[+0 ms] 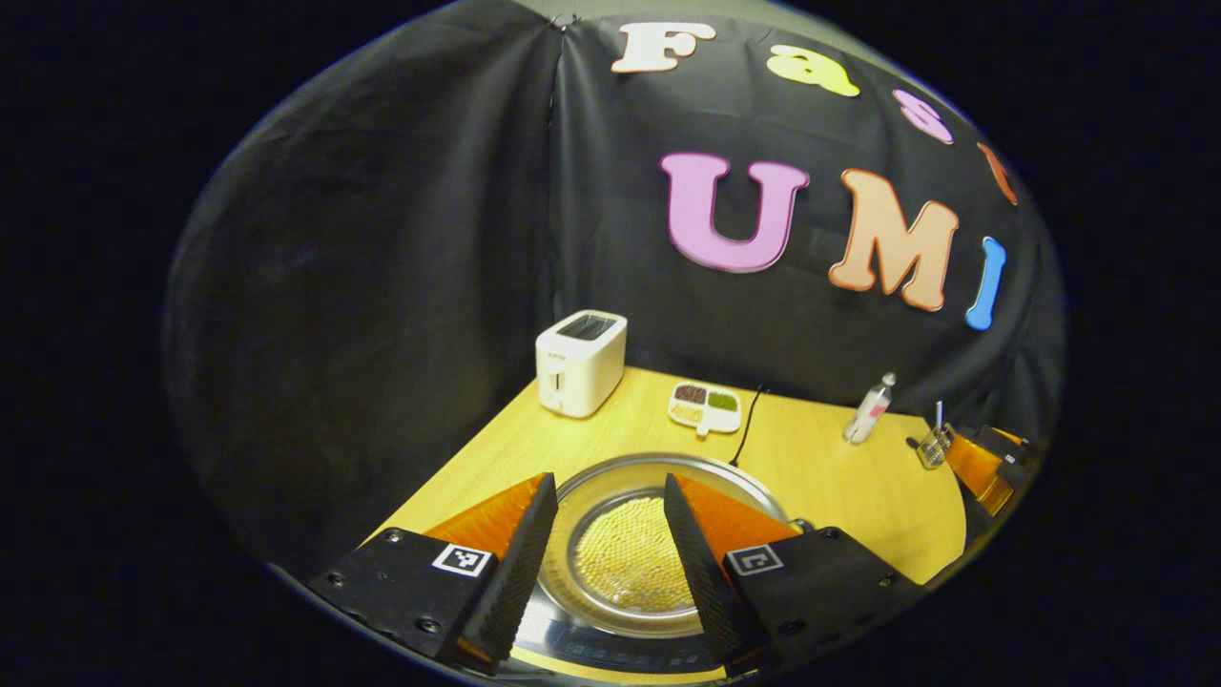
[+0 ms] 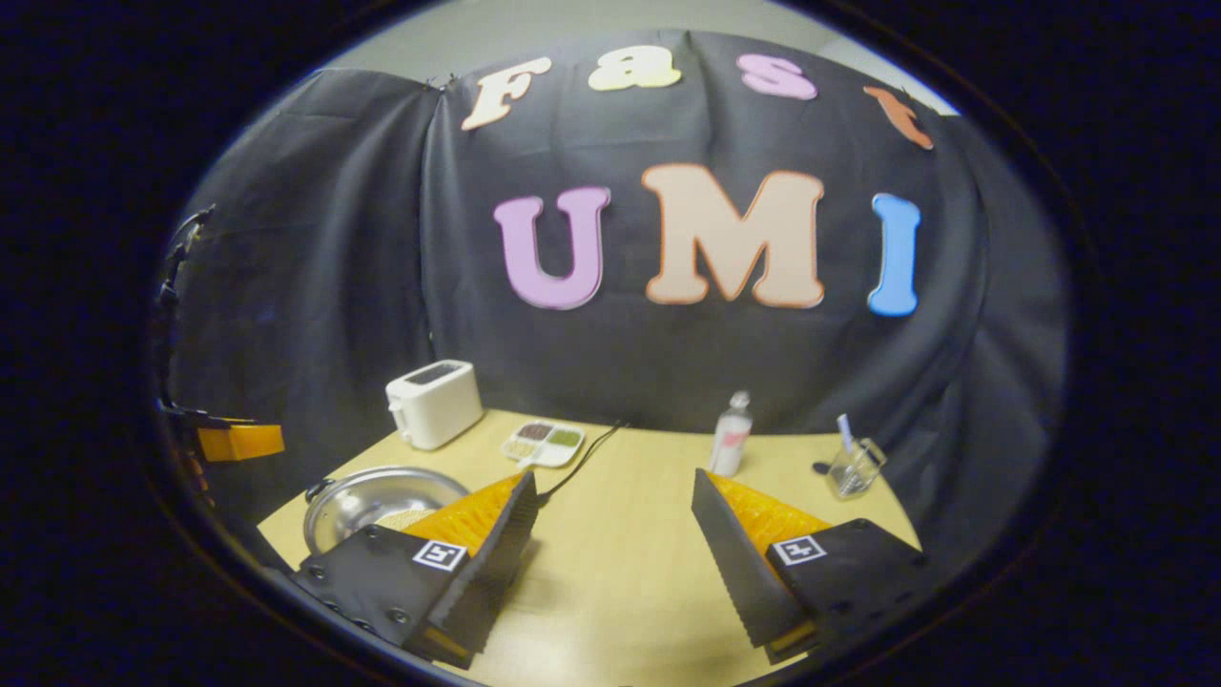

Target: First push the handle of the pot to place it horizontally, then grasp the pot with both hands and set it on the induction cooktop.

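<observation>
1. Fingers of the left gripper [image 1: 610, 563] are apart above the pot [image 1: 658, 477], hiding its sides.
2. Right gripper [image 2: 615, 563] has fingers apart over the bare table [image 2: 630, 496].
3. Pot sits at the table's left end; its handle is hard to see.
4. Toaster [image 1: 580, 361] stands behind.

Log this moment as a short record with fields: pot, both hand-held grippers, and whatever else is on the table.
pot: steel pot holding pale yellow grains, on the wooden table
left hand-held gripper: open, above the pot
right hand-held gripper: open, over bare table to the right of the pot, holding nothing
toaster: white, back left corner
divided dish: behind the pot, beside a black cable
bottle: upright near the wall
clear cup: at the right
</observation>
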{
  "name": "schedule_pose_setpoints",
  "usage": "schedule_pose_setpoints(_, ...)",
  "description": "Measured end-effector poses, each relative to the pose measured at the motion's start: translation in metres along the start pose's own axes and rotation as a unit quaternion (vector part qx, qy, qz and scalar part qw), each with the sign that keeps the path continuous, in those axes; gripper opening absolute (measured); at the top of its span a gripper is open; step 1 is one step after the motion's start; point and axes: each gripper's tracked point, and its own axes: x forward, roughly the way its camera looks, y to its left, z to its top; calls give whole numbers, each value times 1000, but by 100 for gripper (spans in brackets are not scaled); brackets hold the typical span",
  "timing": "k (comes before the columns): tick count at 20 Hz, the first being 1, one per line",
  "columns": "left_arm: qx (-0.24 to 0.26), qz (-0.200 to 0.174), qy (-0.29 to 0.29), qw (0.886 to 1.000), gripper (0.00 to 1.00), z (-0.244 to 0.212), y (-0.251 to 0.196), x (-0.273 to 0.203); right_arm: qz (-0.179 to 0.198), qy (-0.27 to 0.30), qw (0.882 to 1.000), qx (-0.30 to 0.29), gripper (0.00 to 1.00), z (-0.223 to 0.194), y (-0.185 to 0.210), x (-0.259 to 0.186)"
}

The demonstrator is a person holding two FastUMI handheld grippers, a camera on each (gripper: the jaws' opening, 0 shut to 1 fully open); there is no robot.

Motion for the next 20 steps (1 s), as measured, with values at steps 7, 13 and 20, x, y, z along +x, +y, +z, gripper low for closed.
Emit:
schedule_pose_setpoints(7,31,-44,-124,991,74,94,-94,-61,-50,-115,992,-14,97,102,-78,-64)
schedule_pose_setpoints(13,44,-75,-191,978,83,136,-176,-104,-68,-177,982,-3,97,151,-117,-105)
schedule_pose_setpoints(20,34,-84,-213,973,98,144,-214,-121,-87,-208,974,2,100,184,-154,-136)
